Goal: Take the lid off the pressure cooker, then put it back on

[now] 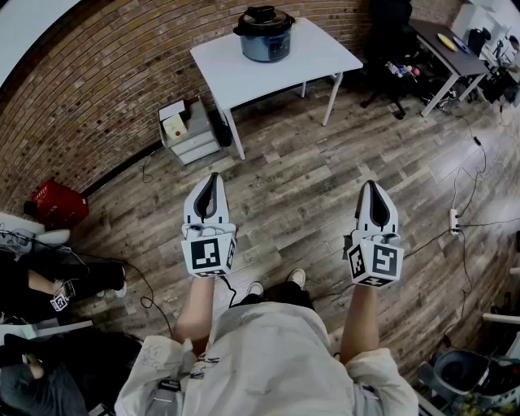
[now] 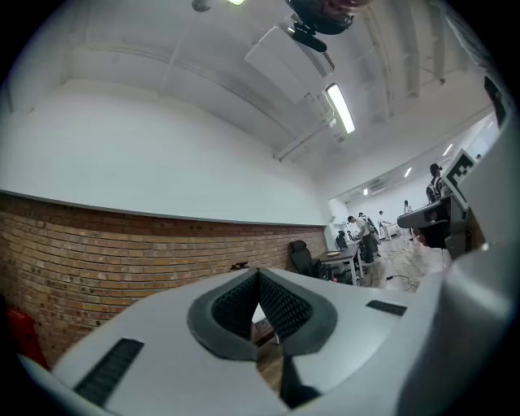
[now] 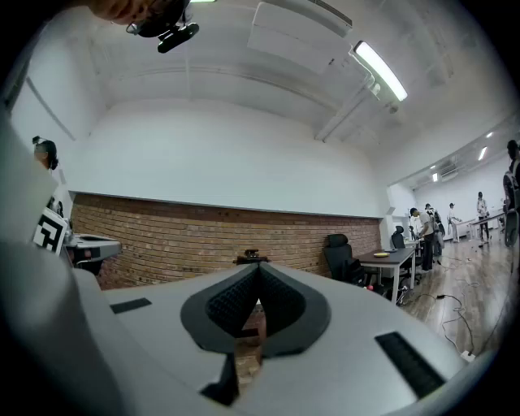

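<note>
The pressure cooker (image 1: 264,36), dark blue-grey with its black lid (image 1: 263,18) on, stands on a white table (image 1: 301,61) far ahead against the brick wall. My left gripper (image 1: 213,179) and right gripper (image 1: 371,187) are held level over the wooden floor, well short of the table, both shut with nothing between the jaws. In the left gripper view the left gripper (image 2: 258,273) shows its pads pressed together. The right gripper (image 3: 258,268) points at the cooker's lid (image 3: 250,257), which peeks just above its closed tips in the right gripper view.
A small drawer unit (image 1: 188,130) stands left of the table. A red crate (image 1: 58,203) lies by the wall at left. A desk (image 1: 443,45) and an office chair (image 1: 390,36) stand at the right. Cables and a power strip (image 1: 455,220) lie on the floor. A seated person's leg (image 1: 73,280) is at left.
</note>
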The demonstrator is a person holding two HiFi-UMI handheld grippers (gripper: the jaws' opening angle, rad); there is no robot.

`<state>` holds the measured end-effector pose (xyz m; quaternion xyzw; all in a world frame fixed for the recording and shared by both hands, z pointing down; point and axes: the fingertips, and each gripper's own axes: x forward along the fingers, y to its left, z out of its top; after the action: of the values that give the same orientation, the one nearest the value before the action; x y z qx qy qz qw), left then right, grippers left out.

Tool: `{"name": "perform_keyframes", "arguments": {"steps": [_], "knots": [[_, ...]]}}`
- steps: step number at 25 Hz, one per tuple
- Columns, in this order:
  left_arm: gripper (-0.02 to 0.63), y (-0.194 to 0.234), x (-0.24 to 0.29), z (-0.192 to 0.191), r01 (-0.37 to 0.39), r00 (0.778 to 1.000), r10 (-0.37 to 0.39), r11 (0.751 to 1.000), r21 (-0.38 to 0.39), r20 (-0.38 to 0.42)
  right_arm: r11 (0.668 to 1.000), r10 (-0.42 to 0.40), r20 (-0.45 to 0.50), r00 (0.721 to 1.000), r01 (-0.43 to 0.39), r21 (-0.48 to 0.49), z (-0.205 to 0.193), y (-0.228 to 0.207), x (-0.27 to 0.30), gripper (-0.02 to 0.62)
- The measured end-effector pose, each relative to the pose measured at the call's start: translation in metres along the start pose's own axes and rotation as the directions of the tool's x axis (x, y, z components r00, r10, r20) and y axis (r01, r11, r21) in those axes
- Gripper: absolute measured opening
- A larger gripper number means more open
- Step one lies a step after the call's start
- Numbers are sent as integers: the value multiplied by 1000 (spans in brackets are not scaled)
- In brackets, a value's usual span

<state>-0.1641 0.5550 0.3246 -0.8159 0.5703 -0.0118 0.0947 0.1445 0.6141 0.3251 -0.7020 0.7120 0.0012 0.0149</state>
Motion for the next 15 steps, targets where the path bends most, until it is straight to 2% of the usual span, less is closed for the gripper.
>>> {"name": "perform_keyframes", "arguments": {"steps": [15], "knots": [[15,-19,-8,-8,-5,1000,5,1000,-4,-19,999,20,-27,999,-20,28,-14,-3,-4,17]]}}
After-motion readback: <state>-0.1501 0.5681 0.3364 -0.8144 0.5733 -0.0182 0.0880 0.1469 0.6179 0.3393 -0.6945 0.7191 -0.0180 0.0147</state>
